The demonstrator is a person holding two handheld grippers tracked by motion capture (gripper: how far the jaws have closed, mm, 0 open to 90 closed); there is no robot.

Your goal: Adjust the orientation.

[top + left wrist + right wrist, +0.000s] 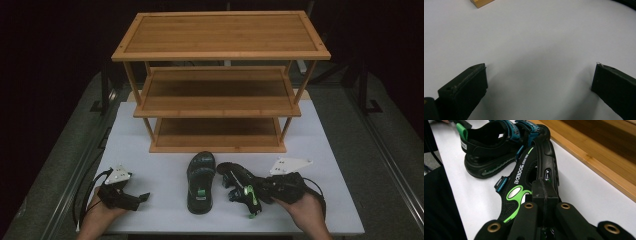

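Two black sandals with green and teal trim lie in front of a bamboo shelf (220,90). The left sandal (201,182) (491,147) rests flat on its sole on the white table. The right sandal (240,187) (524,182) is tipped onto its side, and my right gripper (261,190) (545,192) is shut on its edge near the heel. My left gripper (141,198) (539,72) rests low over the table at the front left. Its jaws are open and wide apart with only bare table between them.
The three-tier shelf stands at the back of the white table (165,175), its bottom board (599,157) close beside the held sandal. A corner of the shelf (481,3) shows in the left gripper view. Dark floor and rails flank the table.
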